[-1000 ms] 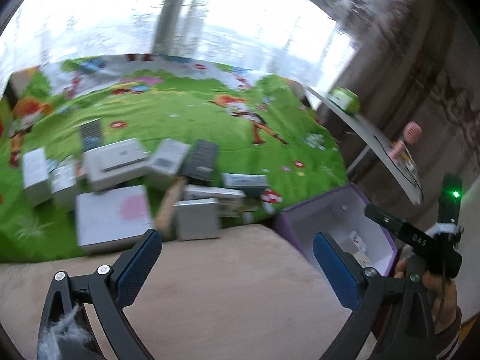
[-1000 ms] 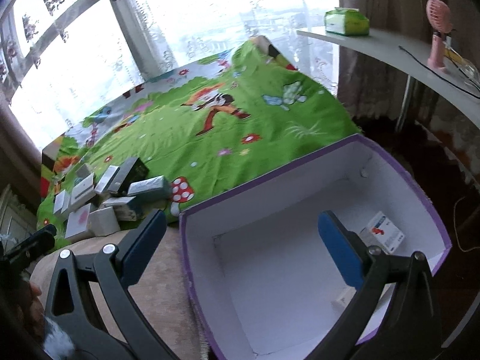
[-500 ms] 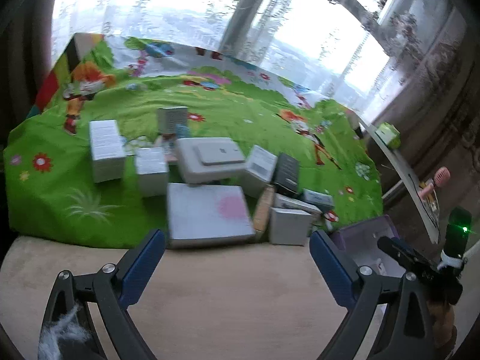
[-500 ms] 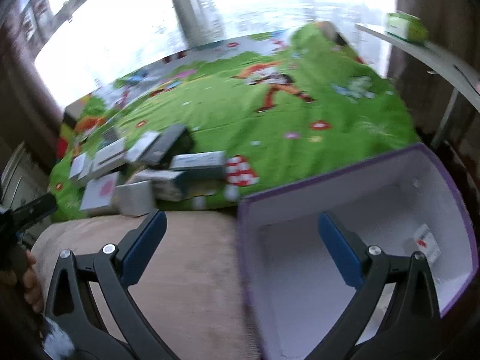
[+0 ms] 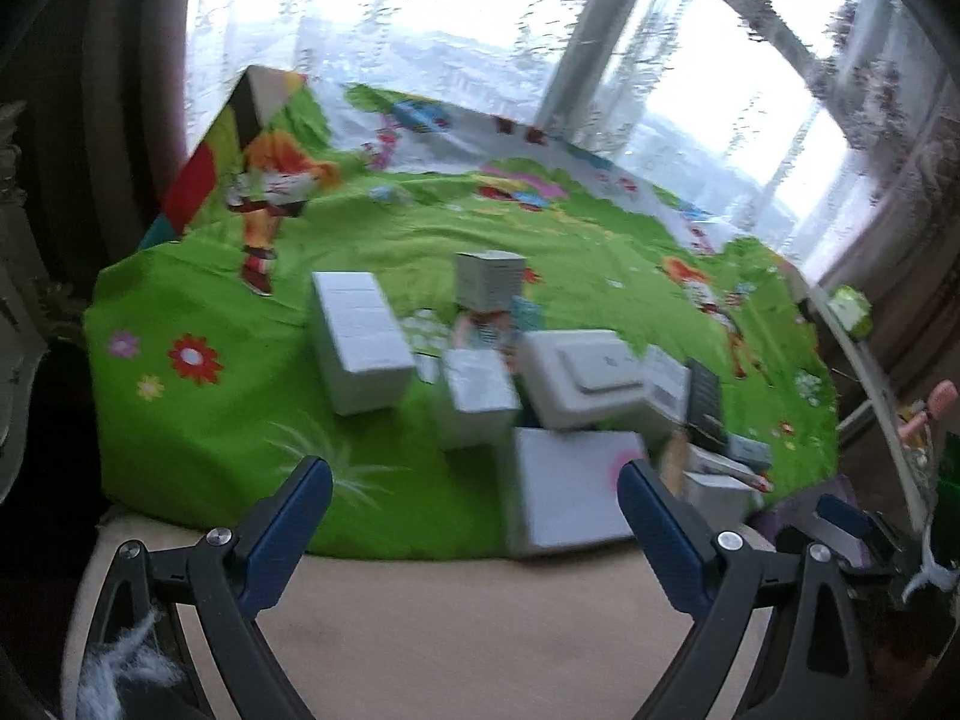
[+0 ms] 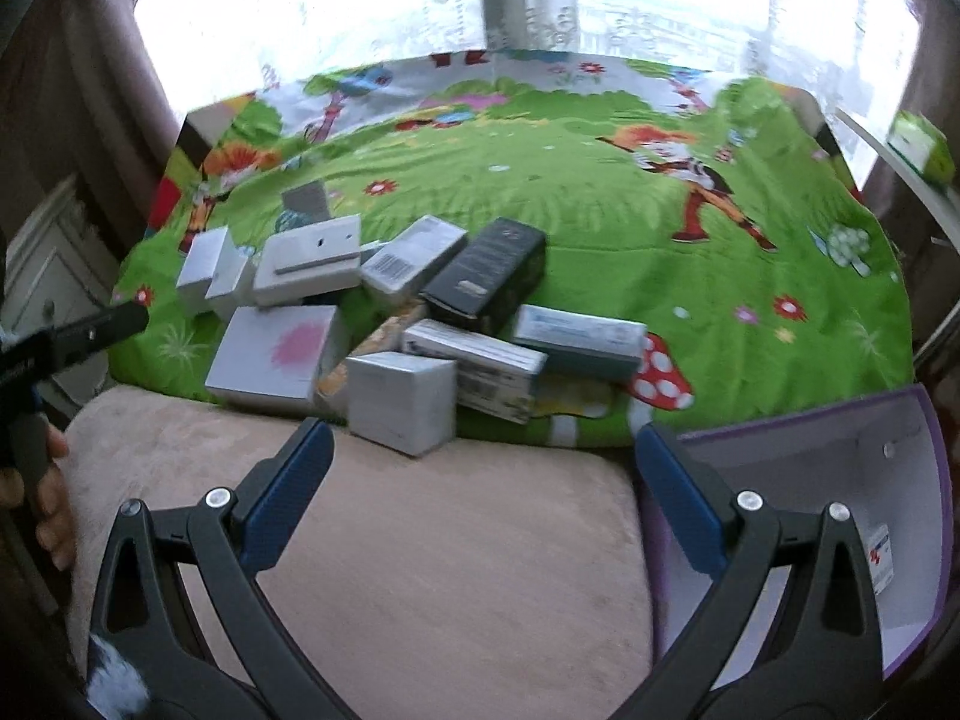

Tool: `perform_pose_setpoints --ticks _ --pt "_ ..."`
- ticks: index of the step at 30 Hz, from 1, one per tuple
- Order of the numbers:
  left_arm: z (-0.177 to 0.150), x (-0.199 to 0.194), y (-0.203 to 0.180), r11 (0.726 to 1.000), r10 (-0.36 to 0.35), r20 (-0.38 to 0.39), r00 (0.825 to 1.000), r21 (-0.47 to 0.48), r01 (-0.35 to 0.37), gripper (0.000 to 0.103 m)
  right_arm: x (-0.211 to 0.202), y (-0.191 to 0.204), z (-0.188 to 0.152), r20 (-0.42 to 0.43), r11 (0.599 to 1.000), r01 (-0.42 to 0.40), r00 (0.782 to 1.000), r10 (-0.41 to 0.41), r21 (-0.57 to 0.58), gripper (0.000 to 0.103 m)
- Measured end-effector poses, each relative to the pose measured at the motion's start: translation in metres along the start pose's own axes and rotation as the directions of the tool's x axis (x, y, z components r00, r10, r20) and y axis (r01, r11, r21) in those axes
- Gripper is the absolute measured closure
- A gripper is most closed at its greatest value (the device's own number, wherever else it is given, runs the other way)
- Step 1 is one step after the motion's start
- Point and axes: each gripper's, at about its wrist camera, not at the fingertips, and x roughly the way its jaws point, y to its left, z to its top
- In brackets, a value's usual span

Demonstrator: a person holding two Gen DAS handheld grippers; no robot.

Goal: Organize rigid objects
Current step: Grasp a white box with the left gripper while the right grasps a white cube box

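Boxes (image 6: 396, 402) crowd beside purple bin (image 6: 936, 462) holding one carton (image 6: 879, 558); both grippers (image 6: 480, 468) gape empty.

A jumble of rigid boxes (image 6: 384, 312) lies on the green cartoon blanket's near edge: a flat grey box with a pink blotch (image 6: 279, 357), a black carton (image 6: 489, 276) tilted atop others, and a small grey cube (image 6: 401, 401) (nearest the beige cushion). The purple-rimmed white bin (image 6: 900, 480) sits right of them, holding what seems to be one small printed packet (image 6: 879, 558).
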Motion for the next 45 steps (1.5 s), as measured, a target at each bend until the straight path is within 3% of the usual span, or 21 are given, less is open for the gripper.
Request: perform_pose_setpoints --ticks 11,17,20,21,26,28,31,45 --pt "0.051 0.046 0.037 0.981 0.141 -0.053 0.989 -0.129 -0.147 0.007 0.029 0.029 0.017 -0.04 0.997 0.068 0.997 -0.069 -0.033 0.001" --pt "0.061 0.079 0.036 0.963 0.227 -0.106 0.968 -0.121 -0.239 0.007 0.037 0.035 0.021 -0.055 0.994 0.094 0.994 -0.096 -0.047 0.001" --pt "0.063 0.092 0.035 0.951 0.285 -0.13 0.95 -0.086 -0.297 0.007 0.043 0.037 0.021 -0.07 0.993 0.104 0.992 -0.108 -0.056 0.001" --pt "0.062 0.094 0.035 0.951 0.287 -0.136 0.948 -0.08 -0.299 0.008 0.046 0.037 0.021 -0.076 0.993 0.108 0.991 -0.112 -0.056 0.003" --pt "0.057 0.104 0.035 0.951 0.295 -0.172 0.94 -0.043 -0.307 0.042 0.056 0.035 0.019 -0.111 0.993 0.106 0.988 -0.11 -0.046 0.02" --pt "0.055 0.104 0.034 0.953 0.289 -0.173 0.941 -0.036 -0.3 0.054 0.058 0.034 0.018 -0.121 0.994 0.104 0.987 -0.109 -0.044 0.033" --pt "0.054 0.099 0.034 0.956 0.281 -0.156 0.947 -0.04 -0.29 0.058 0.058 0.033 0.016 -0.126 0.996 0.084 0.988 -0.088 -0.033 0.049" --pt "0.042 0.056 0.044 0.966 0.207 -0.055 0.977 -0.146 -0.213 0.061 0.035 0.024 0.008 -0.044 1.0 -0.016 0.999 0.017 0.02 0.049"
